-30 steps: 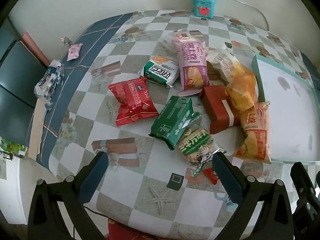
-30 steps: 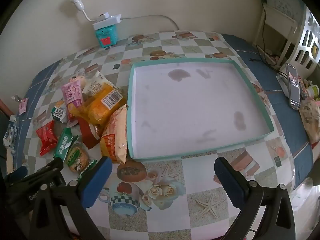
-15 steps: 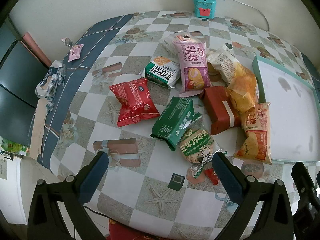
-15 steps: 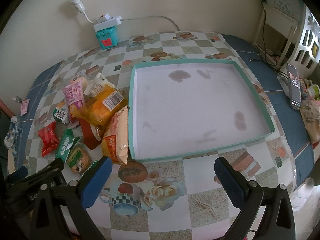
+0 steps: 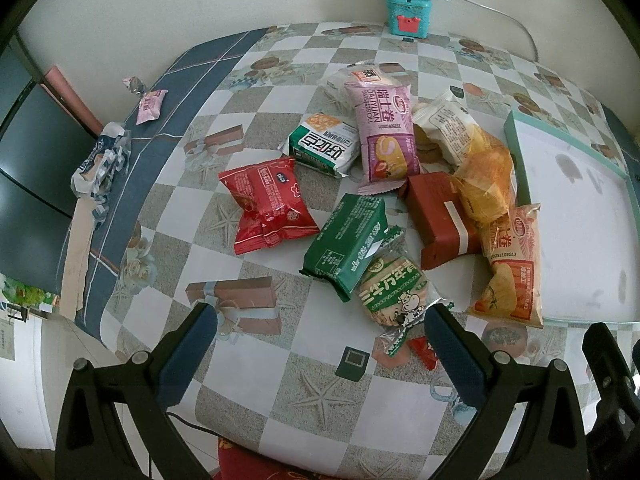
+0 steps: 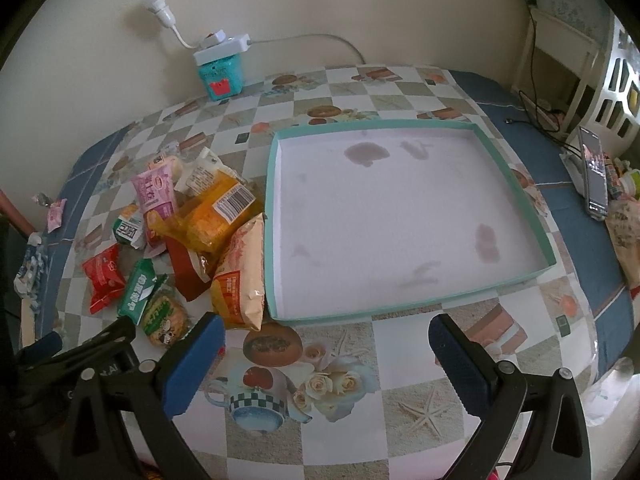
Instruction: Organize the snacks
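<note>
Several snack packets lie in a loose pile on the checked tablecloth: a red packet (image 5: 266,208), a dark green packet (image 5: 346,242), a round green biscuit pack (image 5: 394,292), a pink roll packet (image 5: 384,132), a brown-red box (image 5: 440,216) and an orange packet (image 5: 514,264). To their right stands a shallow teal-rimmed tray (image 6: 516,184) with a bare white floor. My left gripper (image 5: 320,320) hovers open just short of the pile. My right gripper (image 6: 326,330) is open above the tray's near rim. The pile (image 6: 200,224) sits left of the tray.
A teal box under a white power strip (image 5: 408,12) stands against the back wall. Crumpled wrappers (image 5: 100,164) lie on the blue cloth border at the left. A phone (image 6: 594,174) and clutter sit at the right edge.
Both views have shifted slightly, so the table contents sit a little lower in frame. The snacks and tray have not moved, and both grippers stay open.
</note>
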### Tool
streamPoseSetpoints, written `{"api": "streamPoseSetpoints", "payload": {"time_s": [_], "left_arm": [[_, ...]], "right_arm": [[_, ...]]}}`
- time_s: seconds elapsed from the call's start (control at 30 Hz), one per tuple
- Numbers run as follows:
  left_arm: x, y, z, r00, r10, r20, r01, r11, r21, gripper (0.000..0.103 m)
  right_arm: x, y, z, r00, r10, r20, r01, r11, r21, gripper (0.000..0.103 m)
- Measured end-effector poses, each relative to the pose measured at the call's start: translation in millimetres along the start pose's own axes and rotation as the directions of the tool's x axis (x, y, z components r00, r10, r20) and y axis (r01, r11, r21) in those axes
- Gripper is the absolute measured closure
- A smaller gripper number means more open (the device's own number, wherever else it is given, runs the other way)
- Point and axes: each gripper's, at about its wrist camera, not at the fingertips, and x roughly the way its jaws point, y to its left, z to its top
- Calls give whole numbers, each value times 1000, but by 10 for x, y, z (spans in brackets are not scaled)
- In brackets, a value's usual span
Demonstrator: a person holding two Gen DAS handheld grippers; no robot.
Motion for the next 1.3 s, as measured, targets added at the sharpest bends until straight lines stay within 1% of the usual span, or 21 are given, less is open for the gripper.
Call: {"api": "streamPoseSetpoints", "payload": {"time_s": [0.43, 1.3], "left_arm": [[-4, -8, 10, 1000, 2, 0, -2, 1000, 1, 0], [-3, -25, -1, 1000, 0, 2, 0, 1000, 4, 0]], "right_arm": [[-19, -5, 1, 1000, 8, 9, -8, 1000, 1, 0], [22, 14, -14, 1000, 10, -12, -10, 1000, -1, 0]]}}
